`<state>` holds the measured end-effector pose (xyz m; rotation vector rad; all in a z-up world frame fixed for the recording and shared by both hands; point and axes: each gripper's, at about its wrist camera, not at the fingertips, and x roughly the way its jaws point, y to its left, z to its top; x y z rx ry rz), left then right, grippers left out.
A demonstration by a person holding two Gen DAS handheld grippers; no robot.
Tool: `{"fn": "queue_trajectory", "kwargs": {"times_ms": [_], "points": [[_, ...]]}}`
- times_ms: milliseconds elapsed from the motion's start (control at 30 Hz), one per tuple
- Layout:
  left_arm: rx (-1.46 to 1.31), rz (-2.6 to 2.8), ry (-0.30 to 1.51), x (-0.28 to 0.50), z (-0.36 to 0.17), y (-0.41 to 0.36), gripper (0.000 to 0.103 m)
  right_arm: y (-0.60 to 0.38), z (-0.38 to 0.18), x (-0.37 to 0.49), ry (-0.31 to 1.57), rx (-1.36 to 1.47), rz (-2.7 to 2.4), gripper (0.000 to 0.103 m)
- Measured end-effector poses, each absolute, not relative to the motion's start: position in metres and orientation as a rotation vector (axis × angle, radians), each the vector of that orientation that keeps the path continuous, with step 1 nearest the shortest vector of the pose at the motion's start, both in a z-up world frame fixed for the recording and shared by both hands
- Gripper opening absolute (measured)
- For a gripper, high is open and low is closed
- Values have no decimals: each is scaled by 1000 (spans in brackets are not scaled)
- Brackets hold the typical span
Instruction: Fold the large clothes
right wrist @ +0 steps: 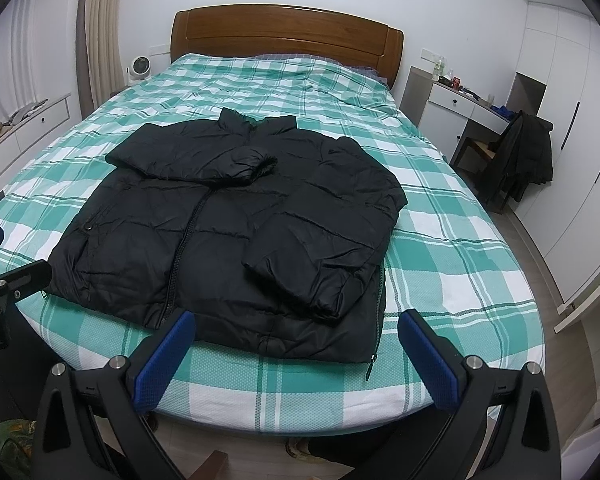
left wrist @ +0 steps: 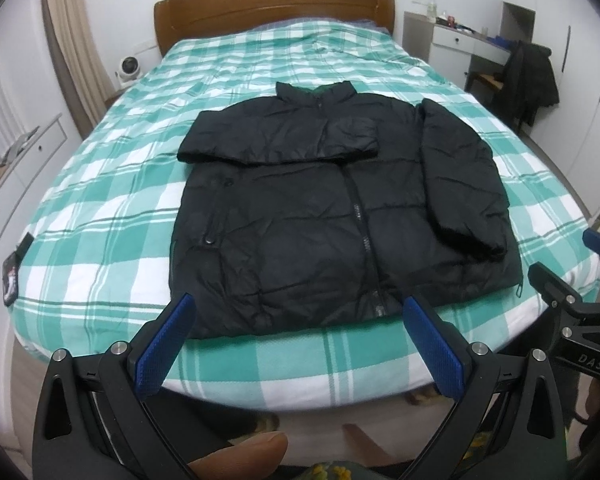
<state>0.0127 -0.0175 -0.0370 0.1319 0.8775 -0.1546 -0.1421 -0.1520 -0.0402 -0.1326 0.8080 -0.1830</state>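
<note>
Below, jacket point(left wrist: 300, 216) hem near bed point(left wrist: 100, 208) edge; both tongs point(left wrist: 296, 320) point(right wrist: 296, 332) agape.

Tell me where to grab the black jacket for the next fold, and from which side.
Likely the hem of the black jacket, at its two near corners, one gripper each, approaching from the foot of the bed. The sleeves already lie over the body, and the hem lies flat right before both open grippers.
</note>
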Motion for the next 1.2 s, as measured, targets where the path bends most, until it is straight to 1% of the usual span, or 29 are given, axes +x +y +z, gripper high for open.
{"fn": "queue_trajectory", "kwargs": {"times_ms": [467,567,667,700,833,933,1000,1033,1067,1100,1133,1167,1200], "points": [[125,-157,893,15,-40,-15,103,-158,-40,-140,804,-115,-161,103],[123,-152,896,16,-40,-14,102,-176,-34,-138,736,-66,-109,103],[113,-166,898,16,-41,-13,102,-202,-28,-130,617,-72,-64,103],[110,-172,900,16,-41,-13,103,-209,-33,-119,623,-109,-30,103],[95,-196,904,15,-41,-14,103,-205,-77,-69,800,-300,124,103],[90,-193,902,13,-41,-13,103,-189,-111,-40,851,-401,202,103],[90,-180,905,13,-41,-11,103,-185,-131,-28,883,-435,206,100],[90,-169,910,13,-42,-9,103,-187,-137,-20,899,-438,201,92],[89,-163,914,13,-43,-8,103,-191,-139,-13,926,-417,214,57],[86,-157,920,14,-44,-6,103,-198,-135,-12,944,-357,227,27],[82,-151,927,15,-46,-4,102,-203,-123,-12,923,-307,203,17],[78,-147,933,16,-47,-2,102,-212,-106,-13,894,-244,194,11],[72,-144,938,18,-48,-1,102,-219,-90,-16,861,-188,192,11]]}}
